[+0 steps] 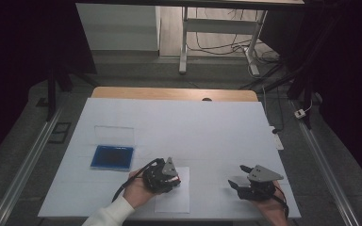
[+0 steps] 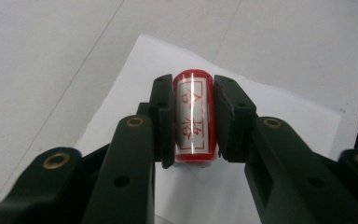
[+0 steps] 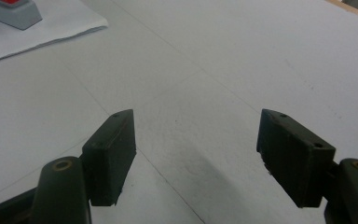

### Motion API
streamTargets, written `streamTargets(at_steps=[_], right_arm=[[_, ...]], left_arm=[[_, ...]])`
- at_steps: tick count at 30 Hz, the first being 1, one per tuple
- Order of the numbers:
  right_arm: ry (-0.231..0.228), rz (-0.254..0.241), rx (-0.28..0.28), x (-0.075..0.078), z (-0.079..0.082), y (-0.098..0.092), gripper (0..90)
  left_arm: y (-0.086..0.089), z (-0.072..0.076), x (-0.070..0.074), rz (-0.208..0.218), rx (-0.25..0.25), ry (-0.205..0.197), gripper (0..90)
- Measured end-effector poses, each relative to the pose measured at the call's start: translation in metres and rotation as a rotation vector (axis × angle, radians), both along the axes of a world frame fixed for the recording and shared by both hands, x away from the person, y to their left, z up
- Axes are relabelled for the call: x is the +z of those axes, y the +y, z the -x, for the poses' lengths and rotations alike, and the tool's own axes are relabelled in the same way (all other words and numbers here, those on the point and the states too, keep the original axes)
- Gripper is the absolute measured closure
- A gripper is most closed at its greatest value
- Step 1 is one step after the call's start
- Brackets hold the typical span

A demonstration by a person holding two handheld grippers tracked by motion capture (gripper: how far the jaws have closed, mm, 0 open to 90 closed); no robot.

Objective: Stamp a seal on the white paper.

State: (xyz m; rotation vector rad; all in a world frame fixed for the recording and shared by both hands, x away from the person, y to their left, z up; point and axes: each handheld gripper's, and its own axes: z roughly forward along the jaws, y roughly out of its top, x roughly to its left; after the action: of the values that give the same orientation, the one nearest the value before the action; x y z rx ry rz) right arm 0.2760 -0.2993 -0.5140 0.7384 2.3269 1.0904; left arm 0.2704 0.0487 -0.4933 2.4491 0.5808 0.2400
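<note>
Left gripper (image 1: 172, 181) bottom centre of high view, jaws clamped on red stamp (image 2: 194, 116) with red characters on its white face, held over white paper sheet (image 1: 173, 197). Right gripper (image 1: 238, 176) bottom right, jaws spread wide, nothing between, over white table cover (image 1: 207, 132). Farther, left of centre: blue ink pad (image 1: 112, 157), clear lid (image 1: 114, 135) just behind it.
</note>
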Motion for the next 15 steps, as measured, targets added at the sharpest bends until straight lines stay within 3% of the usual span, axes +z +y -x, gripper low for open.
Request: streamTargets(at_steps=[3,10,15], right_arm=[[0.0,0.001,0.0,0.0,0.0,0.0,27.5],[0.005,0.002,-0.008,0.0,0.0,-0.002,27.5],[0.004,0.003,-0.008,0.0,0.0,-0.002,27.6]], left_arm=[[0.002,-0.001,0.002,0.021,0.003,0.001,70.1],[0.013,0.001,0.018,0.143,0.023,-0.022,70.0],[0.021,0.001,0.026,0.183,0.034,-0.019,69.8]])
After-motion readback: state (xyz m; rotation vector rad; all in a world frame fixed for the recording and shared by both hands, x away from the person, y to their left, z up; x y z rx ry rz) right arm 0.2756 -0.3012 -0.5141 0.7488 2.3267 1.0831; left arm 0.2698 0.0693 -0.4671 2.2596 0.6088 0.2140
